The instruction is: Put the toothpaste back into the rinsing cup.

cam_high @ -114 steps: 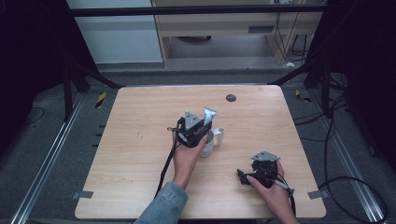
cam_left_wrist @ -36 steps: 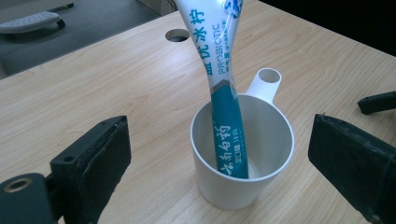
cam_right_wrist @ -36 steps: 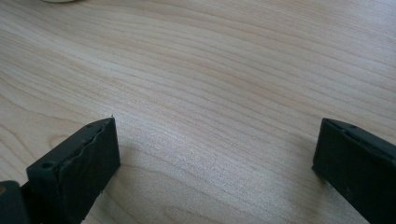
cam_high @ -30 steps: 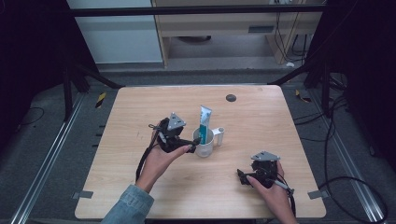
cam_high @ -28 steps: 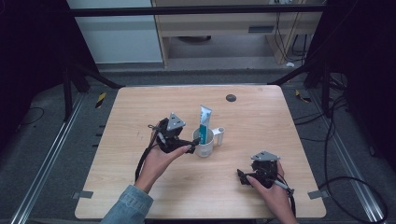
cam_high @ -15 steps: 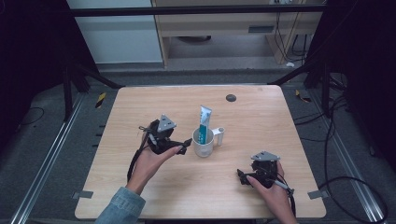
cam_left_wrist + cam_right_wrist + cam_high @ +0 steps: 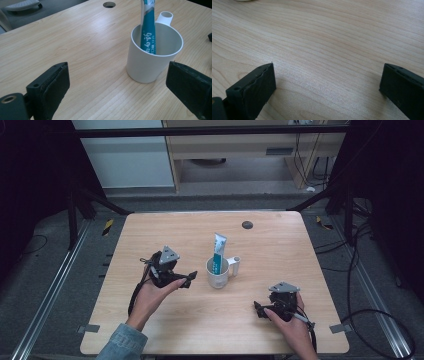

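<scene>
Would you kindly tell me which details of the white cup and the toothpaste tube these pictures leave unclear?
- Lower end of the teal and white toothpaste tube: hidden inside the white plastic cup, both views.
- Tube's top: cut off by the upper edge, left gripper view.
- Tube's printed text: too small, high view.
- Cup's handle: mostly behind the cup's rim, left gripper view.

Cup (image 7: 218, 274) stands near the middle of the table (image 7: 300, 245); tube (image 7: 218, 251) stands upright in it. Cup handle (image 7: 234, 265) points right. Left gripper (image 7: 189, 279) lies just left of the cup, apart from it. Right gripper (image 7: 258, 309) sits at the near right, well apart. Hole (image 7: 247, 224) lies behind the cup.
</scene>
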`<state>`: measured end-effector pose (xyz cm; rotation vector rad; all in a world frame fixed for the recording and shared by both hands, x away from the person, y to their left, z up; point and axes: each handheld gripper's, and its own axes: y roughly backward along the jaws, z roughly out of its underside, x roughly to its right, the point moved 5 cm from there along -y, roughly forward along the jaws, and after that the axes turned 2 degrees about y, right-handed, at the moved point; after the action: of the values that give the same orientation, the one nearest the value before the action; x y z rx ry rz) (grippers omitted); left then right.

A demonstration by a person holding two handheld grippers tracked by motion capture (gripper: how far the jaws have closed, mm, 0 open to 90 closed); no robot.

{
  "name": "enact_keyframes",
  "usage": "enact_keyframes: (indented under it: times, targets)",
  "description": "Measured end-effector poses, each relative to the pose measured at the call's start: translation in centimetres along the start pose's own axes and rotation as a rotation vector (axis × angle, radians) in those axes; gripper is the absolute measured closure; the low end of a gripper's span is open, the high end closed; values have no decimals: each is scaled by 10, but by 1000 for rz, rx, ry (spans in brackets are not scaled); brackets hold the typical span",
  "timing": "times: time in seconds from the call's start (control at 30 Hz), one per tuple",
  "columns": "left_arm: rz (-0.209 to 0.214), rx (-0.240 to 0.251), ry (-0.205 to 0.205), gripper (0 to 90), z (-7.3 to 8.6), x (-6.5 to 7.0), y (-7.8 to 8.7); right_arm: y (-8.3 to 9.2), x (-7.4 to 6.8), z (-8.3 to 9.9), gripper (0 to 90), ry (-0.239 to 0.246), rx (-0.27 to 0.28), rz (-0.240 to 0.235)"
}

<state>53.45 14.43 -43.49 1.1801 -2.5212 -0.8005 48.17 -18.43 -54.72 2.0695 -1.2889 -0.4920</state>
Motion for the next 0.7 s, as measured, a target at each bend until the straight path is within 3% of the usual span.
enact_keyframes:
  times: [0.43, 0.7]
  targets:
    - [-16, -14, 11, 42, 18, -14, 8, 0, 0, 0, 6, 1, 1, 0]
    - [-55, -51, 25, 41, 39, -35, 13, 0, 0, 0, 6, 0, 0, 0]
